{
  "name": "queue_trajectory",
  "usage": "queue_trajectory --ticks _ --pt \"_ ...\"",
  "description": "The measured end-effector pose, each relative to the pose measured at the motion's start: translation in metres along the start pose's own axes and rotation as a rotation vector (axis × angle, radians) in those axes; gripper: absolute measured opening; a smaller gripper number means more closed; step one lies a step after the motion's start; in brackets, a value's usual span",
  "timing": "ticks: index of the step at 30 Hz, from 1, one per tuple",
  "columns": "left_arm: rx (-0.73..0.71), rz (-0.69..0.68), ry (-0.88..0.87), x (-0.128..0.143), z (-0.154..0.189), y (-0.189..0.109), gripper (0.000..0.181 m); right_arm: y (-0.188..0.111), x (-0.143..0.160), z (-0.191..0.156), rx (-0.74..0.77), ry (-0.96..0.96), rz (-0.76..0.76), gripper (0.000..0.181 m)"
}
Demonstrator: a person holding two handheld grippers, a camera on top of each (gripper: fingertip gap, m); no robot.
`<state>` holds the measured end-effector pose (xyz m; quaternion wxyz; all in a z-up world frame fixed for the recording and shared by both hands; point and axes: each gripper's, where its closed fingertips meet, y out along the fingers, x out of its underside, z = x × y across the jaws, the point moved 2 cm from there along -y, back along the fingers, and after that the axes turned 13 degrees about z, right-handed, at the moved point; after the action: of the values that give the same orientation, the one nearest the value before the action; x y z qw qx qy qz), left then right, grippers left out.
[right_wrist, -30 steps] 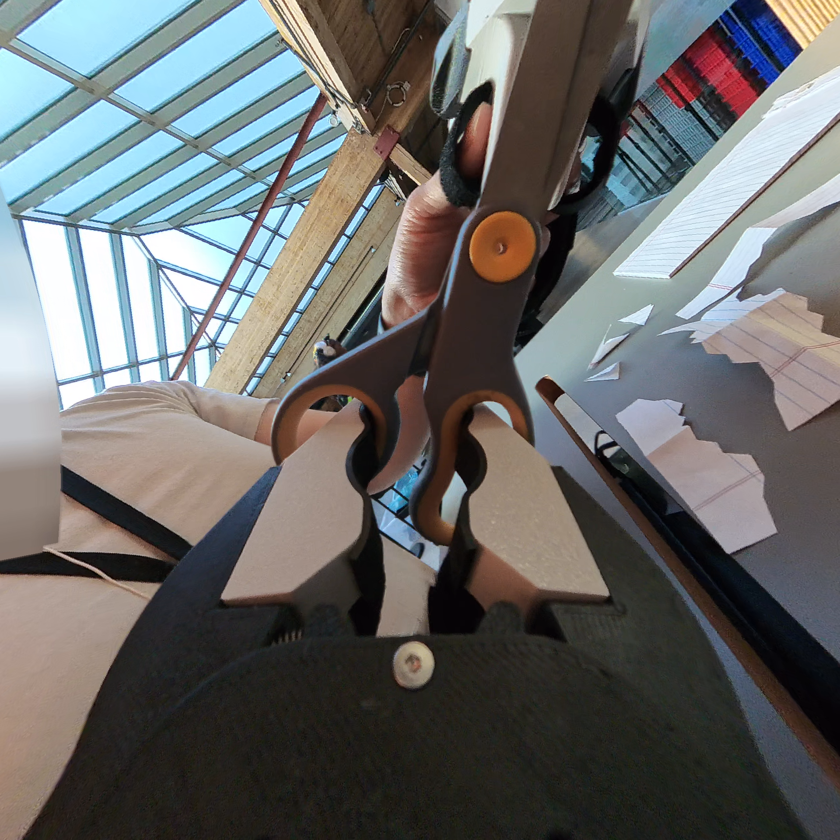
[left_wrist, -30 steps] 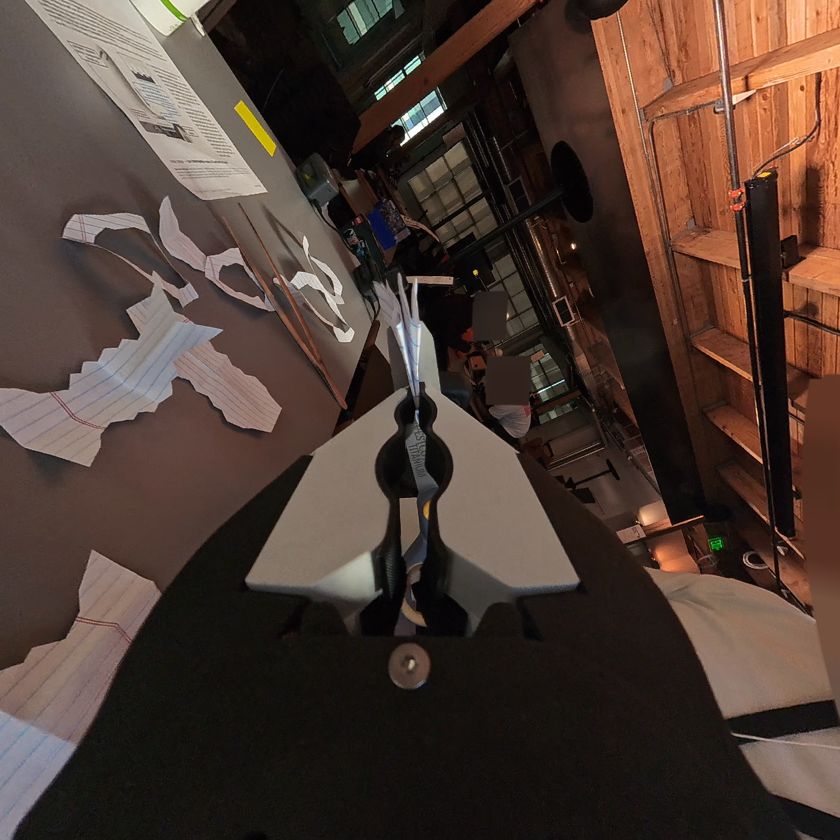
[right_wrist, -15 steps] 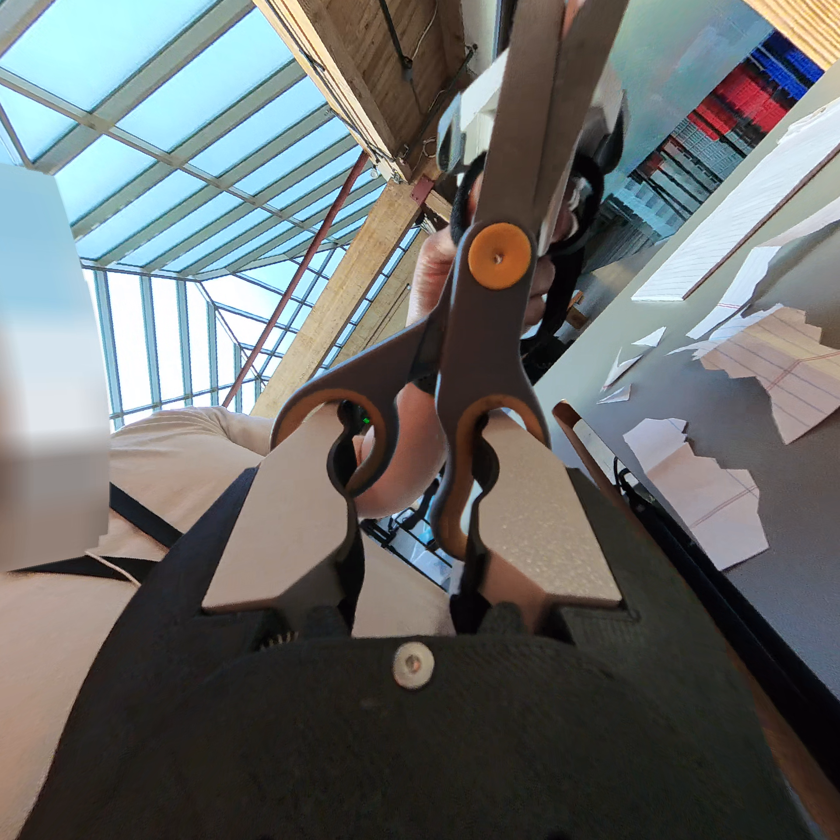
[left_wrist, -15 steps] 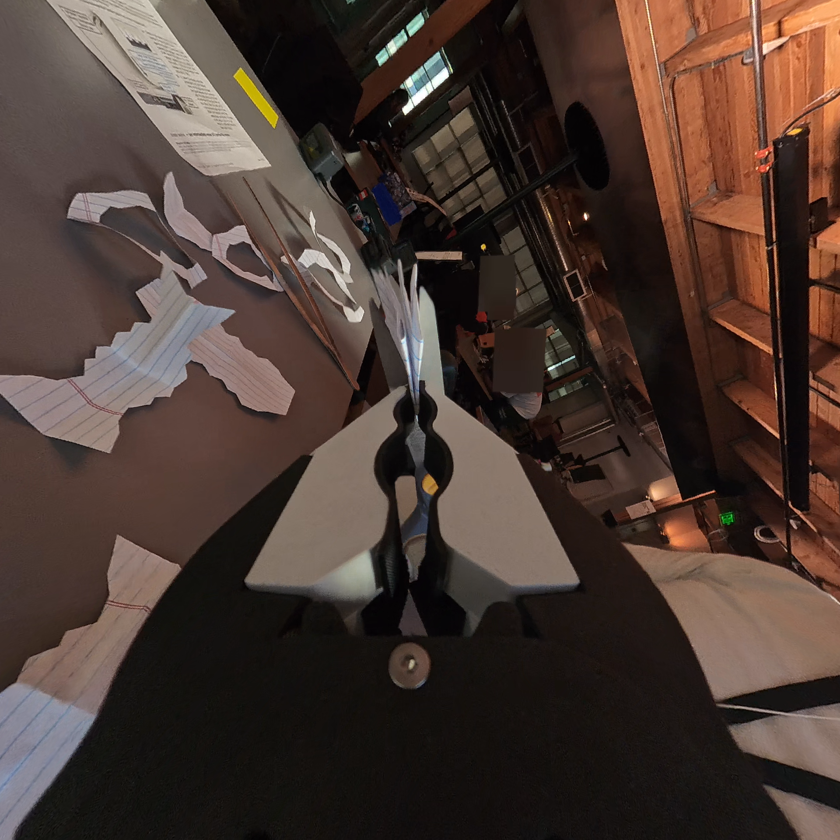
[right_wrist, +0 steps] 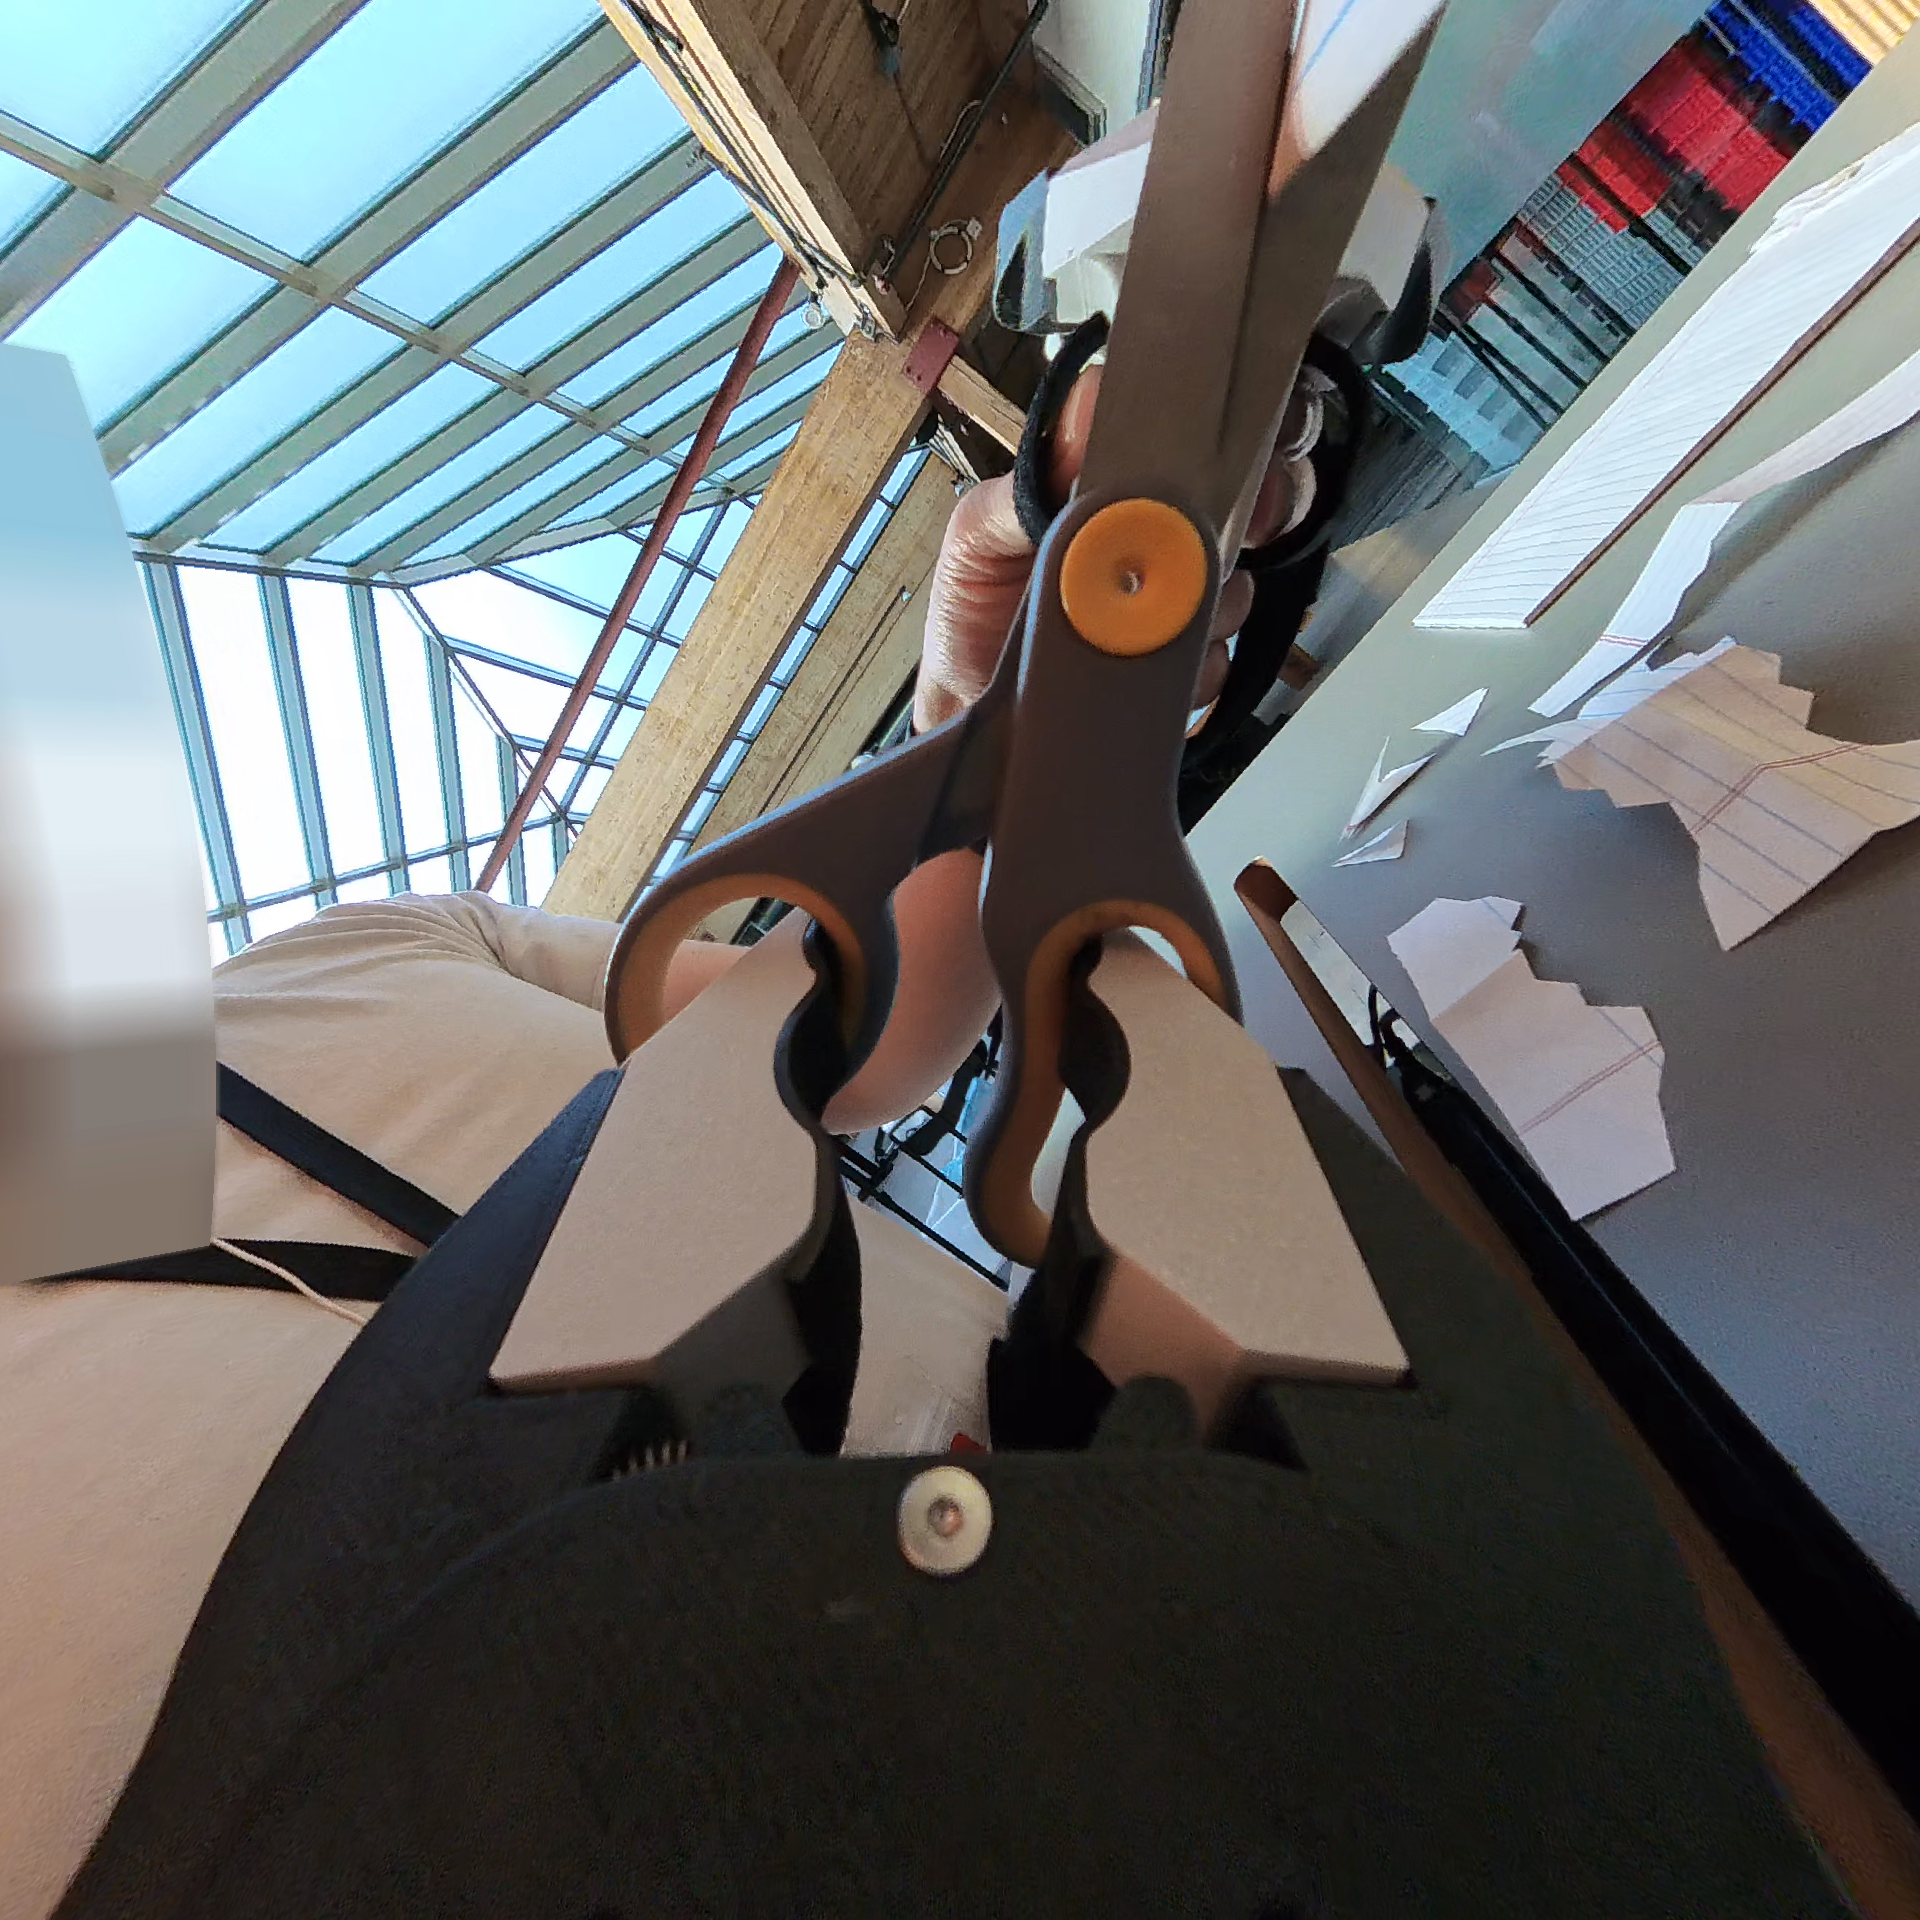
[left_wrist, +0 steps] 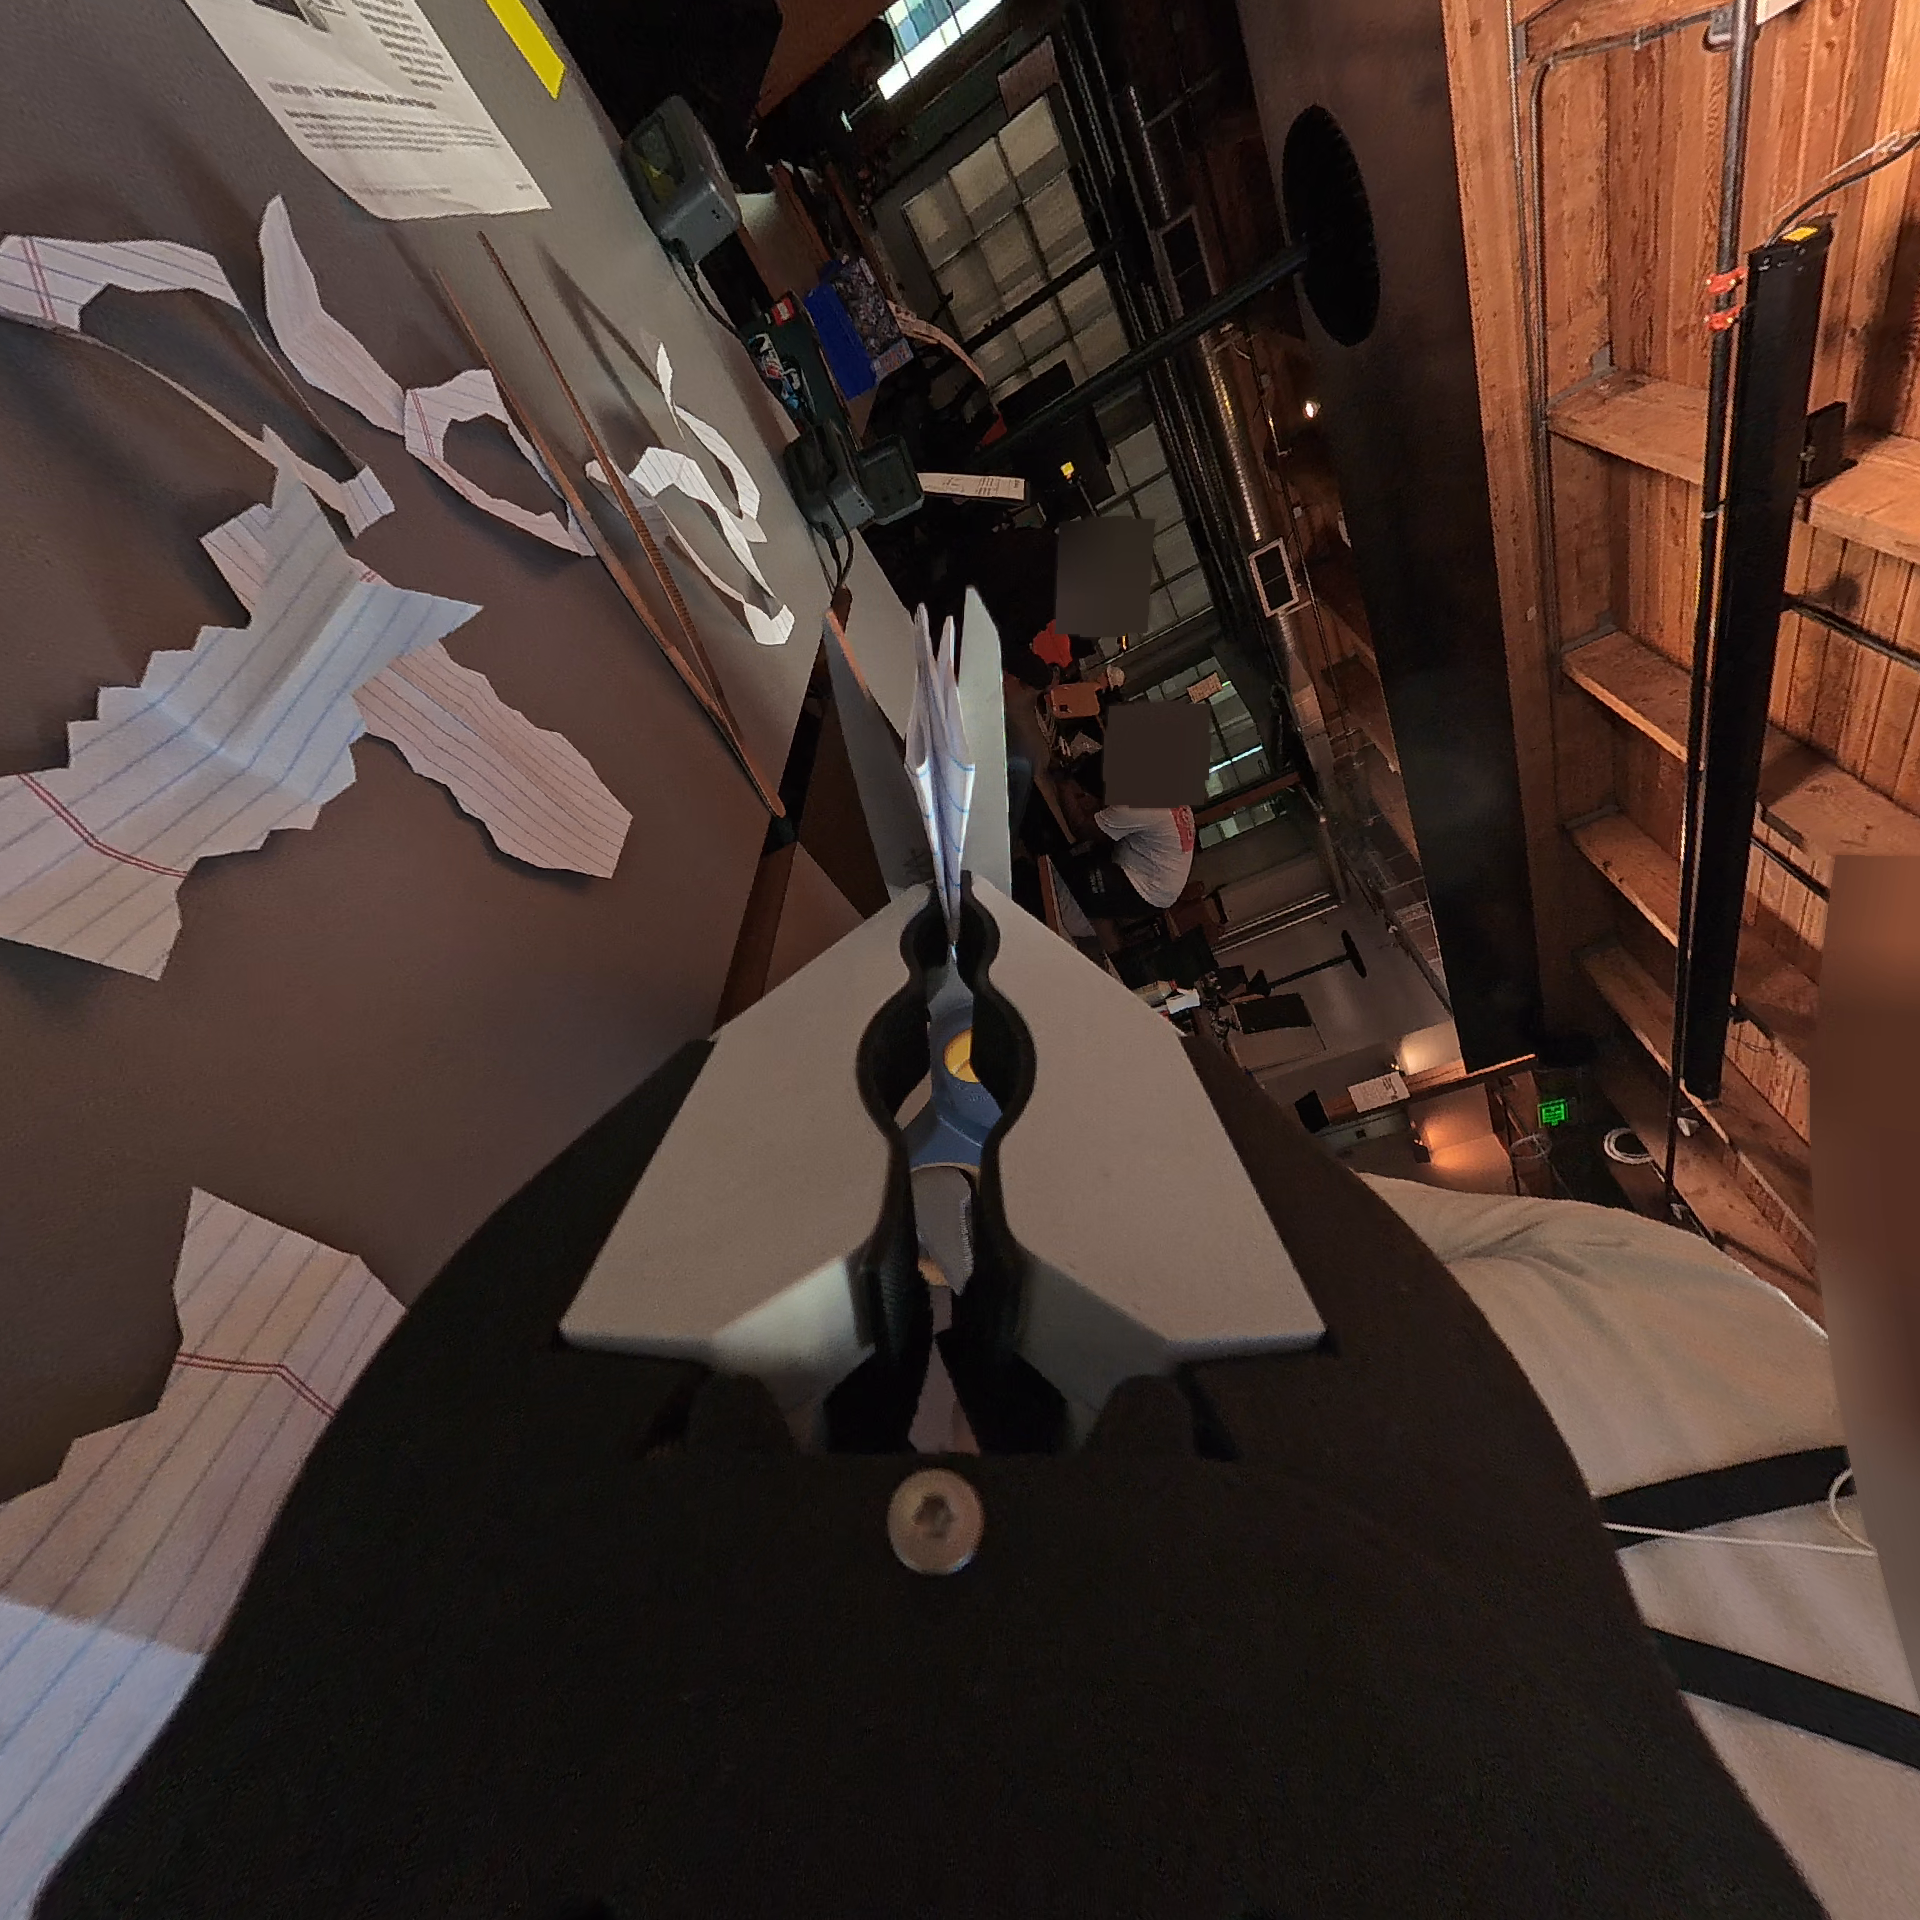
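Left gripper: our left gripper [left_wrist: 951, 914] has its pale fingers pressed together on a folded piece of white lined paper [left_wrist: 940, 758], which stands up edge-on past the fingertips, off the table.
Right gripper: our right gripper [right_wrist: 951, 997] has its fingers spread apart inside the two handle loops of a pair of grey-handled scissors with orange lining and an orange pivot [right_wrist: 1132, 577]; each finger bears outward on a loop.
Scissor blades: in the left wrist view the steel blades flank the folded paper, slightly apart; whether an edge touches the sheet we cannot tell.
Paper handling: we judge it light, limp and easily torn; the fold stiffens it, so the hold belongs low on the folded body, near the cut line.
Scissors handling: we judge them rigid, with smooth loops that could slip on the fingers.
Table: a dark grey table [left_wrist: 395, 1039] lies beside us, strewn with jagged offcuts of lined paper [left_wrist: 239, 727] and a printed sheet [left_wrist: 395, 104].
Also near: a lined pad [right_wrist: 1662, 416] lies farther along the table.
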<state>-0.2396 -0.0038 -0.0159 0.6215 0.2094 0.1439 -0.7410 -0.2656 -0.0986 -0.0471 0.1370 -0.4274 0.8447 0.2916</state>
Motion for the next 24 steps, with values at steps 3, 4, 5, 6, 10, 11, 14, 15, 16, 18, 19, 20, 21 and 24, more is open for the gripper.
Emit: queue_trajectory --ticks 3,4,5,6,10,11,14,15,16,18,19,20,21,24 --pt "0.037 0.023 -0.022 -0.002 0.001 0.000 0.000 0.001 -0.001 -0.001 -0.002 -0.011 0.004 0.037" --pt "0.058 0.041 -0.024 -0.003 0.004 0.001 0.000 0.002 -0.002 -0.003 -0.013 -0.015 0.011 0.036" --pt "0.078 0.066 -0.019 -0.005 0.006 0.001 0.000 0.004 -0.004 -0.005 -0.023 -0.018 0.021 0.036" --pt "0.092 0.095 -0.011 -0.008 0.009 0.001 0.000 0.006 -0.006 -0.006 -0.027 -0.028 0.031 0.036" --pt "0.111 0.228 0.026 -0.015 0.015 -0.003 0.005 0.010 -0.011 -0.005 -0.010 -0.078 0.058 0.036" --pt "0.107 0.238 0.031 -0.015 0.014 -0.003 0.004 0.011 -0.010 -0.005 -0.008 -0.081 0.046 0.036" --pt "0.079 0.266 0.040 -0.014 0.010 -0.004 0.000 0.013 -0.006 -0.001 0.010 -0.092 0.026 0.036" --pt "0.075 0.272 0.037 -0.014 0.009 -0.004 0.000 0.013 -0.006 0.001 0.019 -0.097 0.019 0.036" --pt "0.070 0.272 0.028 -0.013 0.007 -0.005 0.000 0.013 -0.005 0.004 0.033 -0.106 0.011 0.036" --pt "0.068 0.252 0.004 -0.012 0.006 -0.007 0.000 0.011 -0.005 0.007 0.052 -0.114 0.016 0.037" --pt "0.070 0.232 0.002 -0.011 0.006 -0.008 0.000 0.010 -0.004 0.006 0.040 -0.101 0.013 0.038" --pt "0.065 0.212 0.010 -0.010 0.006 -0.009 0.000 0.009 -0.003 0.005 0.026 -0.085 0.013 0.039" --pt "0.056 0.193 0.023 -0.009 0.007 -0.009 0.000 0.008 -0.003 0.004 0.014 -0.070 0.014 0.040" --pt "0.062 0.099 0.030 -0.001 0.009 -0.006 0.000 0.005 -0.002 0.000 -0.002 -0.061 0.015 0.045"
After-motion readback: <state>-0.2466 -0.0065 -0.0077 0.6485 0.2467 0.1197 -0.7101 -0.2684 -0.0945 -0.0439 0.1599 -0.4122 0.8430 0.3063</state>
